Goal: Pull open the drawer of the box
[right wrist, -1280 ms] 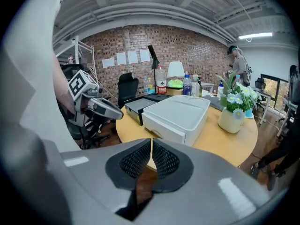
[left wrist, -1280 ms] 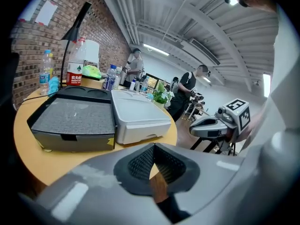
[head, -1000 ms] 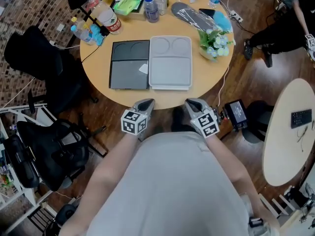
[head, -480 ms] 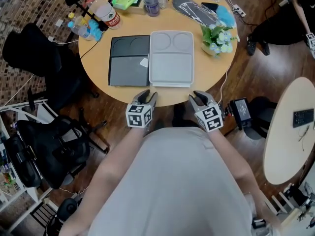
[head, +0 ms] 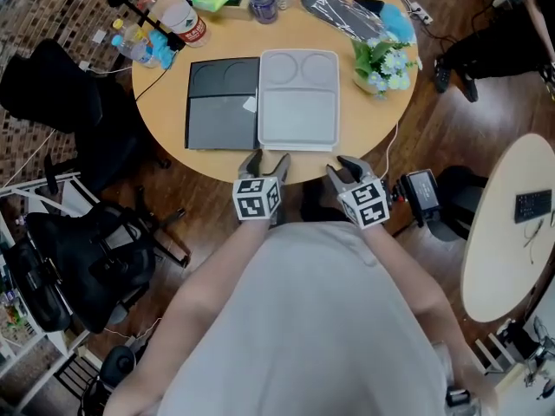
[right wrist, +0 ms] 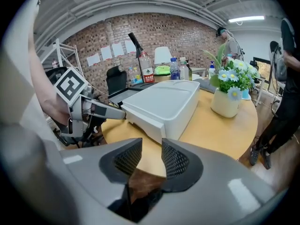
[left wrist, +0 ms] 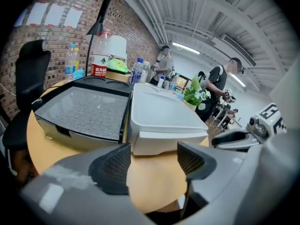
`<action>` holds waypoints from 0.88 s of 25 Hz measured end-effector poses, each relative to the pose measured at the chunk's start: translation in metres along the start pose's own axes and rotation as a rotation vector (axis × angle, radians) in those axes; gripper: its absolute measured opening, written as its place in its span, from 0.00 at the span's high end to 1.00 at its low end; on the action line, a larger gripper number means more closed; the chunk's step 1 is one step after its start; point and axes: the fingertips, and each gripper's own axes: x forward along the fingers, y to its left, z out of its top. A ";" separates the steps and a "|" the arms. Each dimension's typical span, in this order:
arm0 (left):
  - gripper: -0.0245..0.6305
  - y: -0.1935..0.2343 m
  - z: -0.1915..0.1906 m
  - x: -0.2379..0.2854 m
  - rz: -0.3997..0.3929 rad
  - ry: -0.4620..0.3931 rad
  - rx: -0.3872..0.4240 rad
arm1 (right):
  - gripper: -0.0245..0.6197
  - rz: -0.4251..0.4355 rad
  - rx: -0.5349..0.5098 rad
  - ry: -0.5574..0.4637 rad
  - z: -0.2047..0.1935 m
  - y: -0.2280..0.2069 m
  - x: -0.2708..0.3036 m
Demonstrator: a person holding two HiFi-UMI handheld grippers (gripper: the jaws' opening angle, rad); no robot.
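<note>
At table edge (head: 217, 168), near white box (head: 297, 102): left gripper (head: 267, 159), right gripper (head: 340, 166), jaws just opening, empty.

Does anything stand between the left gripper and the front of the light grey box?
Nothing visible does. The left gripper, whose fingers have just been opening with nothing between them, faces the light grey plastic box across bare wooden tabletop; the dark grey box lies alongside, off the path.
</note>
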 end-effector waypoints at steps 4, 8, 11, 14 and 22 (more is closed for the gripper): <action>0.45 -0.004 -0.001 0.004 -0.008 -0.003 -0.010 | 0.75 -0.001 0.006 0.002 0.003 0.000 0.005; 0.45 -0.001 0.000 0.006 -0.004 0.007 0.008 | 0.74 -0.005 -0.001 0.024 0.006 -0.001 0.013; 0.45 -0.001 -0.002 0.008 -0.005 0.019 0.015 | 0.73 -0.018 -0.001 0.036 0.005 -0.005 0.017; 0.44 -0.002 -0.003 0.009 -0.016 0.023 0.009 | 0.72 -0.019 0.011 0.053 0.003 -0.006 0.019; 0.43 -0.008 0.001 0.012 -0.045 0.013 0.001 | 0.72 0.001 0.016 0.058 0.007 -0.005 0.025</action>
